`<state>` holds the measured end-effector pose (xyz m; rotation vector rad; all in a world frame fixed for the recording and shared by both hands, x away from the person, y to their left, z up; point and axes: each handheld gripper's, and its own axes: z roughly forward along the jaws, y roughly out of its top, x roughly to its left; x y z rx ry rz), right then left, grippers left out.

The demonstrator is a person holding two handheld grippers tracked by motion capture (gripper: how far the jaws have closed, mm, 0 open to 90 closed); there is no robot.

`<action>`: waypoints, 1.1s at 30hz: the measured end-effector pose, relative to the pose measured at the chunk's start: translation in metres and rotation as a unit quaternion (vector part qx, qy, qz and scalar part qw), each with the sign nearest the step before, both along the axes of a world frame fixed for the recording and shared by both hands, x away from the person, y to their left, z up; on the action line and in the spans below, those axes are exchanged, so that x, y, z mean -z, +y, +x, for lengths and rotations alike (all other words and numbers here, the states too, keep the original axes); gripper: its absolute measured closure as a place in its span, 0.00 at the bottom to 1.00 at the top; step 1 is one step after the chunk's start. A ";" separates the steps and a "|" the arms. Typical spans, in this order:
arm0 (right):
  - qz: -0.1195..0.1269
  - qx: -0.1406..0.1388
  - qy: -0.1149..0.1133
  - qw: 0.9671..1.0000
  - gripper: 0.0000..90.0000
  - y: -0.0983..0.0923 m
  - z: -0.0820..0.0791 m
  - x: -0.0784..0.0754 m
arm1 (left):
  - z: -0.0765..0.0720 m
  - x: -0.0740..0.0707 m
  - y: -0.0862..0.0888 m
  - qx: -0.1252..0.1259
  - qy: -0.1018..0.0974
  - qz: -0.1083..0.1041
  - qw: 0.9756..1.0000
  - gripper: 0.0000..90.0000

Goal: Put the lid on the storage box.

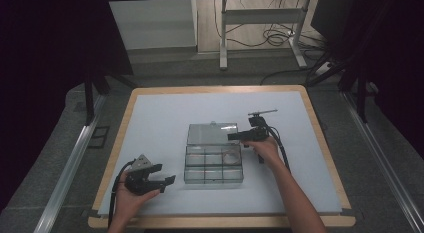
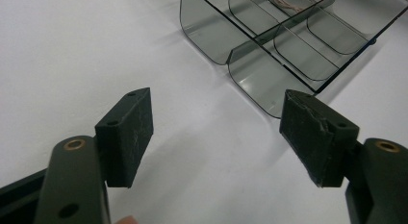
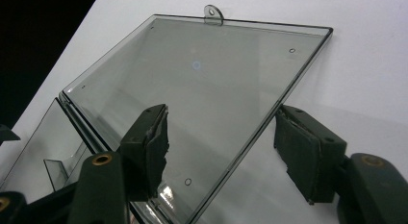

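Note:
A clear plastic compartment box (image 1: 213, 168) lies mid-table, its flat lid (image 1: 212, 134) swung back open. One far compartment holds a thin pinkish ring (image 1: 231, 155). My right gripper (image 1: 232, 136) is at the lid's right edge. In the right gripper view its jaws stand apart on either side of that edge of the lid (image 3: 202, 75), and the right pad is clear of it, so this gripper (image 3: 221, 147) is open. My left gripper (image 1: 165, 174) rests left of the box, open and holding nothing. Past the jaws of this gripper (image 2: 216, 132) is the near corner of the box (image 2: 288, 46).
The box sits on a white mat (image 1: 165, 118) over a wooden-edged table (image 1: 320, 143). A metal desk frame (image 1: 260, 15) and cables lie on the floor beyond the far edge. Dark curtains stand at both sides.

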<state>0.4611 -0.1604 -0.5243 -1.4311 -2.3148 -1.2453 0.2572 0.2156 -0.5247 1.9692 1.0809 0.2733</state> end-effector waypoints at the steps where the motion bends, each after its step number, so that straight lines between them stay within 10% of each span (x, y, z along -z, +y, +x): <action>1: 0.001 0.000 0.001 1.000 0.41 0.000 0.000 0.000 | 0.000 0.000 0.000 0.000 0.000 0.000 1.000 0.31; 33: 0.006 -0.014 -0.027 1.000 0.53 -0.002 -0.002 -0.007 | 0.000 0.001 -0.001 0.001 0.001 0.001 1.000 0.31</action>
